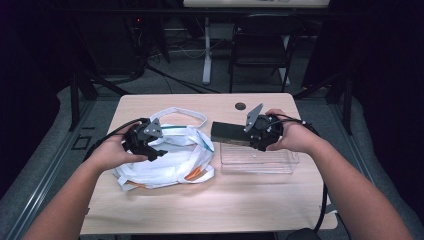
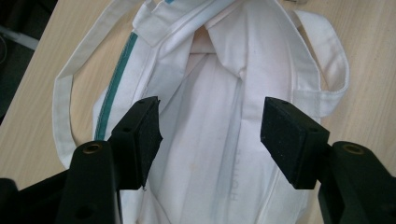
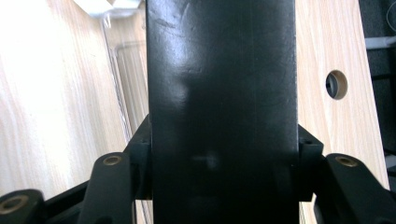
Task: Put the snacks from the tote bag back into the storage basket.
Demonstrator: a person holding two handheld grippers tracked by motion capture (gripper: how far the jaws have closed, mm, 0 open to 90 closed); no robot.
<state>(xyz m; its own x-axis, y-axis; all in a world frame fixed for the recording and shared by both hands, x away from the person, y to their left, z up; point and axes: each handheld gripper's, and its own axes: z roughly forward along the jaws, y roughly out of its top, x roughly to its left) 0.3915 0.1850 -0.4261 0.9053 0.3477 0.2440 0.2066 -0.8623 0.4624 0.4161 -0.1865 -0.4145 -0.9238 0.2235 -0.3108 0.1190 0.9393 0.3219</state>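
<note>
White cloth, soft and floppy: the tote bag [image 2: 210, 140] lies slumped under my left gripper [image 2: 210, 123], whose spread pads clasp nothing. I'd pinch its hem. Rightward, my right gripper [image 3: 223, 154] clamps a rigid, slick black box [image 3: 222, 93] between its pads, long axis running straight out from them over the clear bin [image 1: 260, 160].

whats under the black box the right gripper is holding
Below the black box, held by the right gripper, stands a clear plastic bin on the table. The box hides the bin's back edge and part of its inside.
</note>
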